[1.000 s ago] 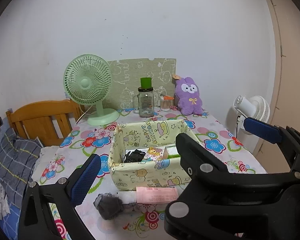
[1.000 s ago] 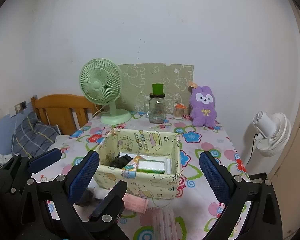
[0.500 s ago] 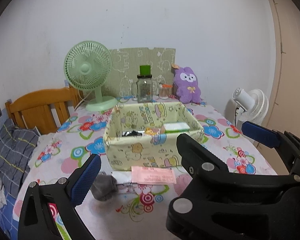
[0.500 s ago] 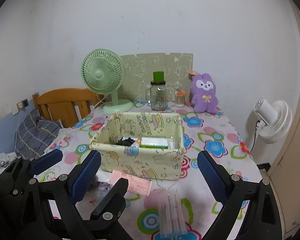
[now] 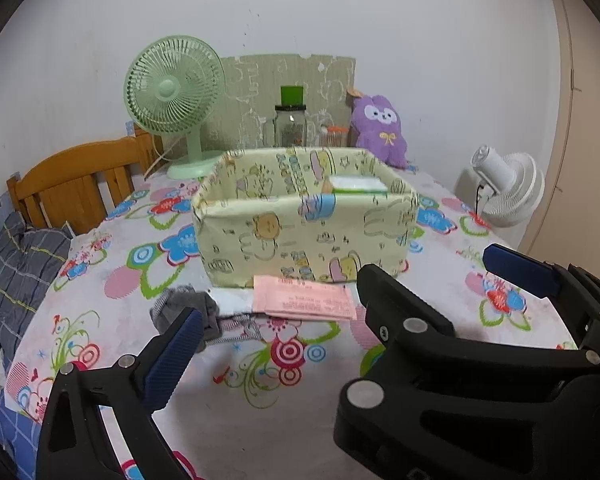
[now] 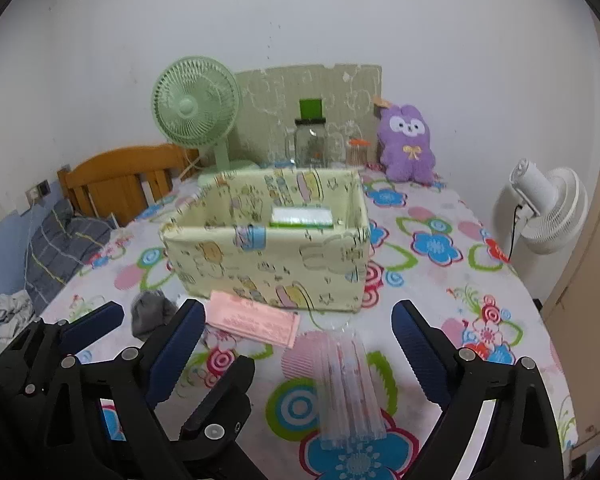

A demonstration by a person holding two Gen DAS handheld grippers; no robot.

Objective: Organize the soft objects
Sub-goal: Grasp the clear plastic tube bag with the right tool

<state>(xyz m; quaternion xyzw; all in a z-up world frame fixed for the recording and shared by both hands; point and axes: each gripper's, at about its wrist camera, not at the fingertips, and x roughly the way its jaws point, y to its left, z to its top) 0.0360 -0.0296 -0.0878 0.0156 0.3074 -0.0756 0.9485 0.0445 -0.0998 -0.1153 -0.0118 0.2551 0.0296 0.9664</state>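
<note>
Claws (image 5: 348, 304) (image 6: 300, 332) gape empty over crumpled grey sock (image 5: 180, 308) and boxy fabric bin (image 5: 304, 232).

two grippers: left (image 5: 332, 316), right (image 6: 300, 332). two fans: green (image 6: 194, 108), white (image 6: 548, 208). one fabric box (image 6: 268, 252). one pink packet (image 6: 252, 318). one grey sock (image 6: 150, 312). one clear bundle (image 6: 350, 392). one purple plush (image 6: 406, 144). one jar (image 6: 311, 144). one chair (image 6: 116, 178).
</note>
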